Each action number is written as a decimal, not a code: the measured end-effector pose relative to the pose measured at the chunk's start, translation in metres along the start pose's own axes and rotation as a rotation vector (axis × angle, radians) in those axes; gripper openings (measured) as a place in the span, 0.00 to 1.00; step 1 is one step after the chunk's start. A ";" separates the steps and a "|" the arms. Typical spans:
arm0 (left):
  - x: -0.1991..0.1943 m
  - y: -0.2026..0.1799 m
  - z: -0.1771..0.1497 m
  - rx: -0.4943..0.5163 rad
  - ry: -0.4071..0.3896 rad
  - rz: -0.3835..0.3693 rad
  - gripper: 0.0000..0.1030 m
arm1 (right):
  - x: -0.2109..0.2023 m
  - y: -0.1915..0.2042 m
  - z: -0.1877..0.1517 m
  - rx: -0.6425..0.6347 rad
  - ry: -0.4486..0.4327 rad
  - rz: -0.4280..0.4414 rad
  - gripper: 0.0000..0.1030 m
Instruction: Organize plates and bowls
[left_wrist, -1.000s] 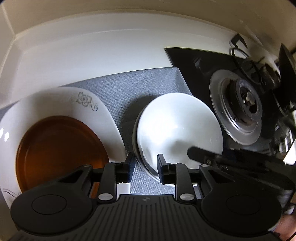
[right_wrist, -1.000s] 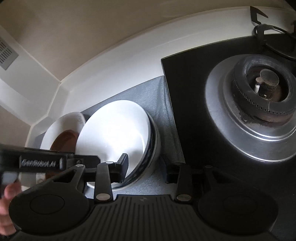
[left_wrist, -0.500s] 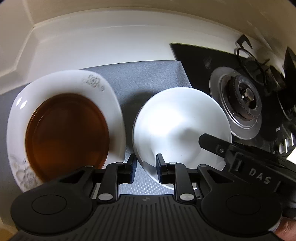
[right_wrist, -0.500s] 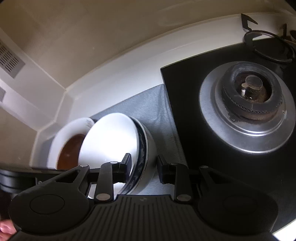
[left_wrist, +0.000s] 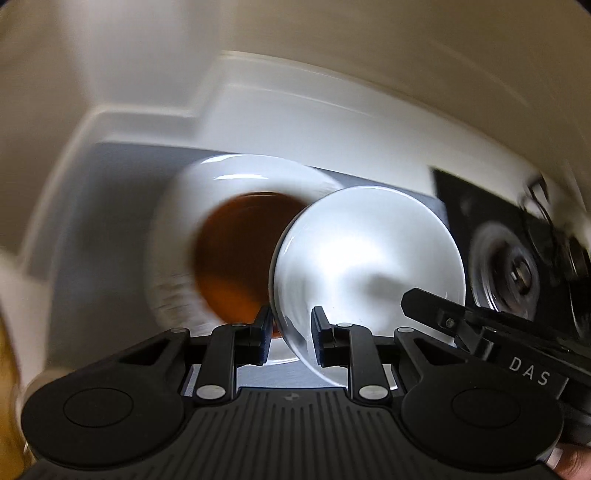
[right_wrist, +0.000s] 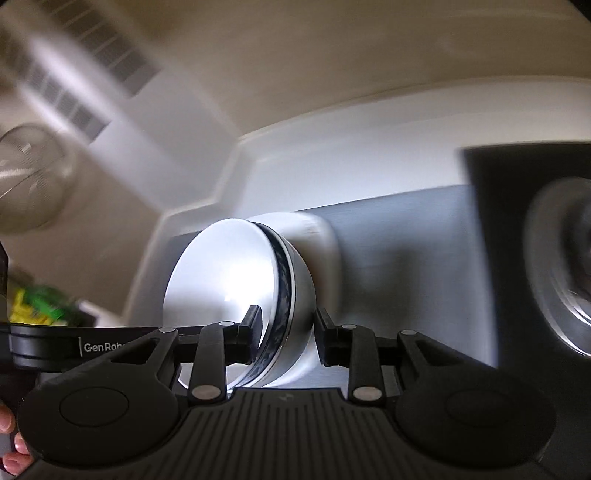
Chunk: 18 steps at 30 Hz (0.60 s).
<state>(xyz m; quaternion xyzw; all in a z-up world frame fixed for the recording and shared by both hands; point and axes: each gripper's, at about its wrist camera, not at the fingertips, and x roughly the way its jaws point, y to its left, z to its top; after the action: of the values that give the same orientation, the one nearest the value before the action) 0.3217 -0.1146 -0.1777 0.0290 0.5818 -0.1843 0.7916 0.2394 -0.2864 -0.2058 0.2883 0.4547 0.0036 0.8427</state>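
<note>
A white bowl (left_wrist: 365, 258) with a dark band under its rim (right_wrist: 236, 291) is held in the air, gripped from both sides. My left gripper (left_wrist: 288, 332) is shut on its near rim. My right gripper (right_wrist: 284, 336) is shut on the opposite rim, one finger inside and one outside. Below and to the left, a white flowered plate (left_wrist: 229, 177) with an amber glass dish (left_wrist: 240, 254) in it lies on the grey mat (left_wrist: 110, 206). In the right wrist view the plate (right_wrist: 314, 240) shows behind the bowl.
A black gas hob with a steel burner (left_wrist: 513, 269) lies to the right, also in the right wrist view (right_wrist: 561, 269). A white counter upstand and beige wall run behind. A wall vent (right_wrist: 74, 74) and green-yellow items (right_wrist: 37, 306) are at left.
Both grippers have lifted the white bowl off the mat and carried it left, over the edge of the flowered plate. Both views now blur with motion.
</note>
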 end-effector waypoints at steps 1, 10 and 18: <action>-0.008 0.012 -0.002 -0.032 -0.004 0.014 0.23 | 0.006 0.011 0.002 -0.026 0.017 0.021 0.32; -0.080 0.123 -0.049 -0.301 -0.025 0.151 0.24 | 0.058 0.136 -0.005 -0.243 0.189 0.247 0.32; -0.107 0.194 -0.096 -0.464 0.018 0.212 0.24 | 0.090 0.219 -0.045 -0.366 0.330 0.352 0.33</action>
<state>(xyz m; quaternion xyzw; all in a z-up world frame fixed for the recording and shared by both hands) 0.2696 0.1184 -0.1416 -0.0910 0.6091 0.0387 0.7869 0.3137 -0.0583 -0.1865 0.2014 0.5203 0.2783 0.7819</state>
